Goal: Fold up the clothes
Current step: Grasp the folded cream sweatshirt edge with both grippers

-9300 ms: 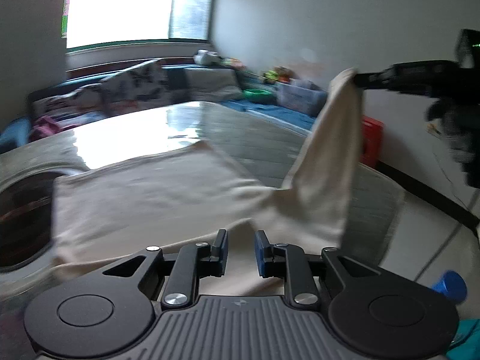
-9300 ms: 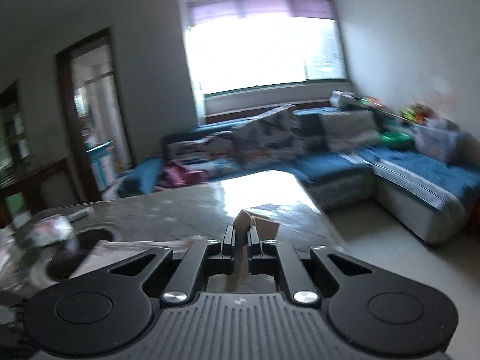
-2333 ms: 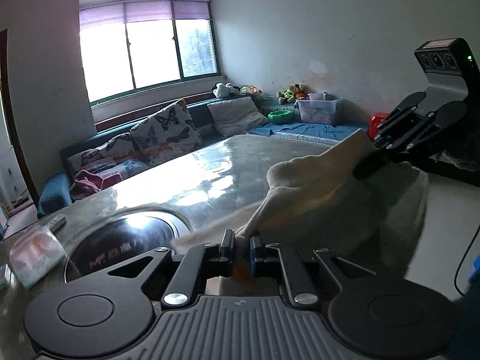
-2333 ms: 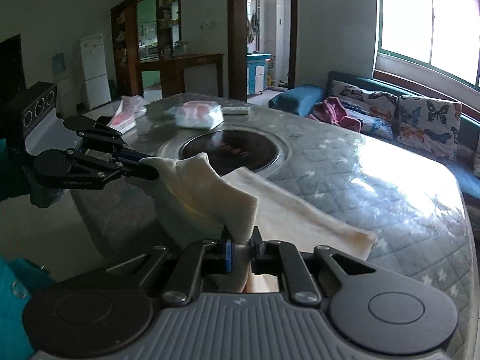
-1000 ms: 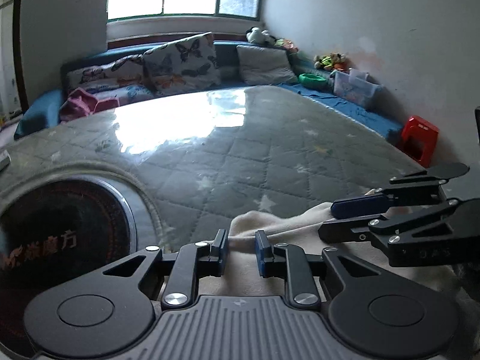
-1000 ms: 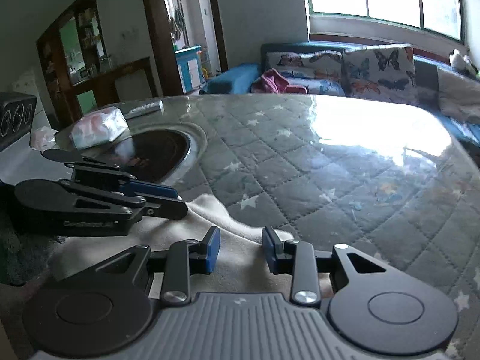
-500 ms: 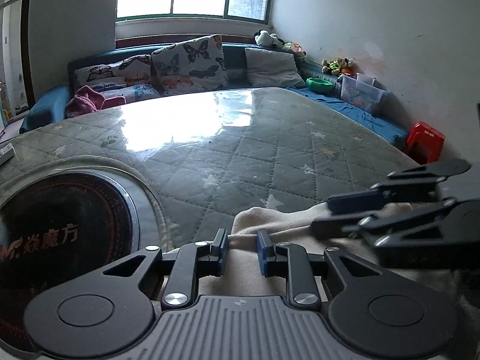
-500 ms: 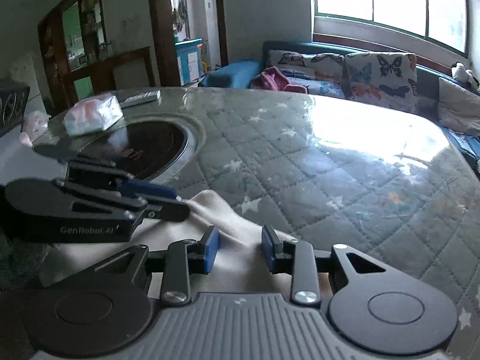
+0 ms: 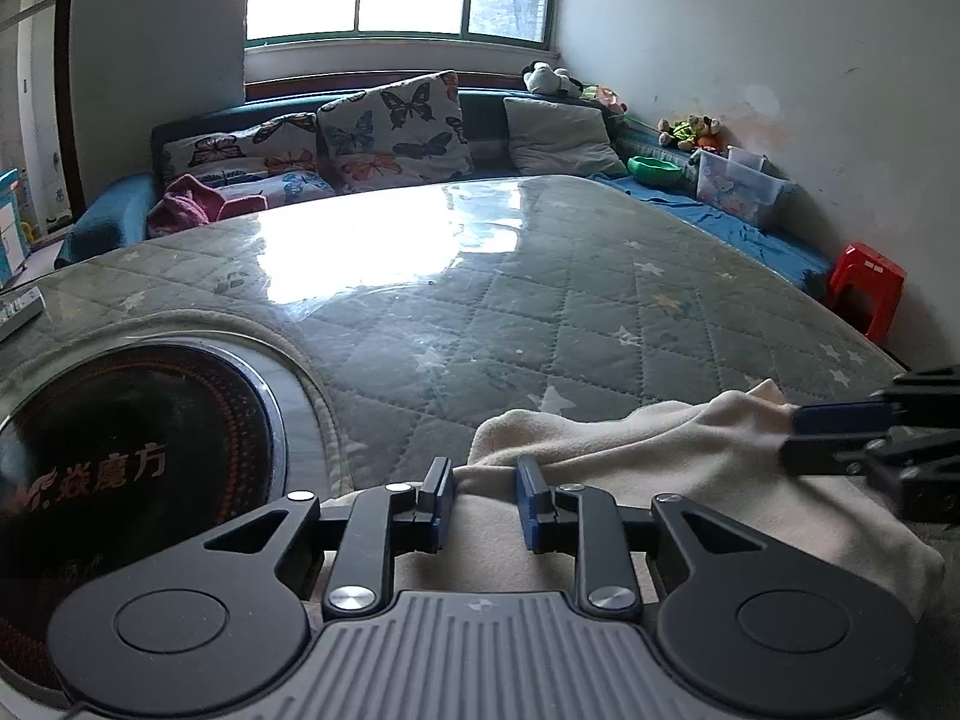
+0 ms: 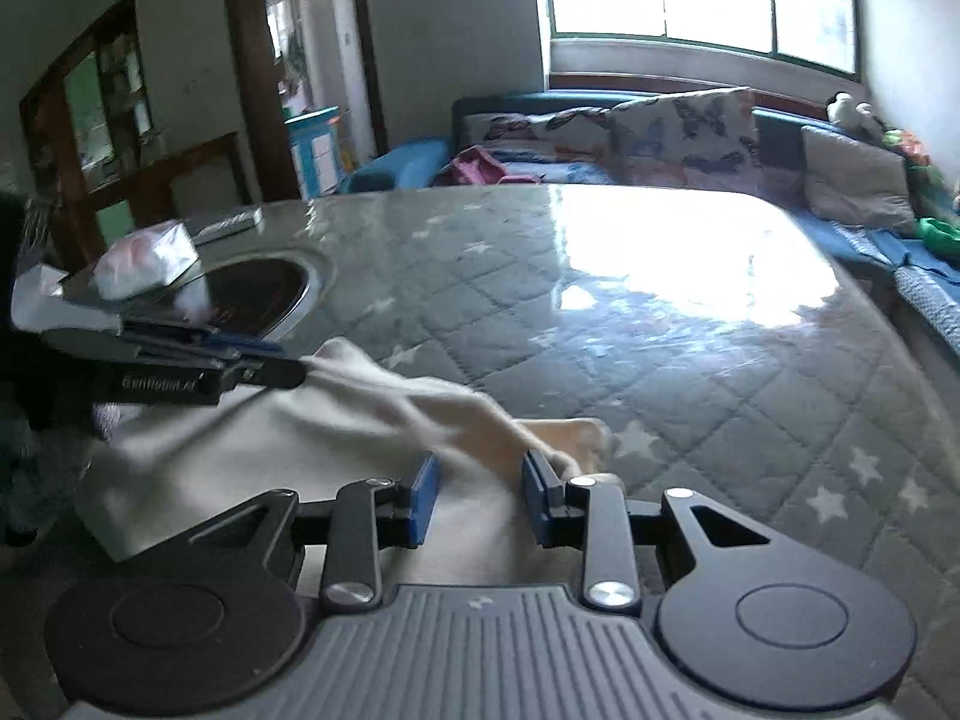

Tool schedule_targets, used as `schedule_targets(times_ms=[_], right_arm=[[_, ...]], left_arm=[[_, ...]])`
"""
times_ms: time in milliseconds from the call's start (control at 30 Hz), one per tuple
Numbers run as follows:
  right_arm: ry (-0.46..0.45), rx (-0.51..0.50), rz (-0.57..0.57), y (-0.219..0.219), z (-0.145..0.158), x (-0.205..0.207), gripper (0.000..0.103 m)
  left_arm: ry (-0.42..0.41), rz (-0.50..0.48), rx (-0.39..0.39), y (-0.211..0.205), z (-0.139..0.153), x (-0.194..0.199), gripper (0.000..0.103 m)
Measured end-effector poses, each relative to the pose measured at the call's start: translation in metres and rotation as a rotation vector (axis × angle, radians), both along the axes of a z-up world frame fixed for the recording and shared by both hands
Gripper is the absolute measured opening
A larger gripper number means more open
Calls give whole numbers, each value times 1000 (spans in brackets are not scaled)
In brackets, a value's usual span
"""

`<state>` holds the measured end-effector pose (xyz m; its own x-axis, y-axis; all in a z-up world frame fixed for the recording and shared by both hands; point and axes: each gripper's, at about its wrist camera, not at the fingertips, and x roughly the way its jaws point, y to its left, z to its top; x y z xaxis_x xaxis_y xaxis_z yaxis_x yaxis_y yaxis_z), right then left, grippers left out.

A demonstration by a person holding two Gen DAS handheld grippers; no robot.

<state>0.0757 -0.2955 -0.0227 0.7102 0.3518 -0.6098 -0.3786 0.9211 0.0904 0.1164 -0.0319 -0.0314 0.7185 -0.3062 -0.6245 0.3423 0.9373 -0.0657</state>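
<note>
A cream cloth (image 9: 660, 468) lies folded in layers at the near edge of a grey quilted table (image 9: 540, 312). My left gripper (image 9: 483, 501) is open, its blue pads on either side of the cloth's left folded edge. My right gripper (image 10: 477, 501) is open over the cloth (image 10: 336, 438) at its right end. Each gripper shows in the other's view: the right one (image 9: 840, 438) at the cloth's far right corner, the left one (image 10: 264, 366) at its left corner.
A round black cooktop (image 9: 120, 450) is set into the table on the left. A tissue pack (image 10: 144, 261) and a remote (image 10: 228, 222) lie beyond it. A blue sofa with cushions (image 9: 390, 132) runs behind the table. A red stool (image 9: 864, 282) stands at the right.
Both grippers have let go of the cloth and opened wider over the last second. The cloth now rests folded on the table. The right gripper has drawn back to the right.
</note>
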Motion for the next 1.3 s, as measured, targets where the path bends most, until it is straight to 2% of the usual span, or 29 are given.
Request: schedule_targets(times_ms=[133,300,500,700,867,1000,1133,1300], right_arm=[[2,-29,-19,-9,2,-6,30],[11,-7,-65,-19,3,-7,31],[-28,11,22,0,18,0,31],[-9,13,88,28,12,23,25],[13,-33,79,39,1,37,23],[-15,-45,84,38,7,28,24],[-34,-34,139,43,16,9,24],[-36,-35,255,69,17,-13,24]], left_arm=[[2,14,-4,0,0,1,29],[5,30,-19,4,2,0,33],[-7,66,-33,11,9,-5,31],[-11,76,-7,18,8,-6,31],[-32,112,43,25,2,-3,33],[-24,160,8,42,7,-6,30],[-65,115,-33,46,24,-31,30],[-79,3,-25,34,24,-65,30]])
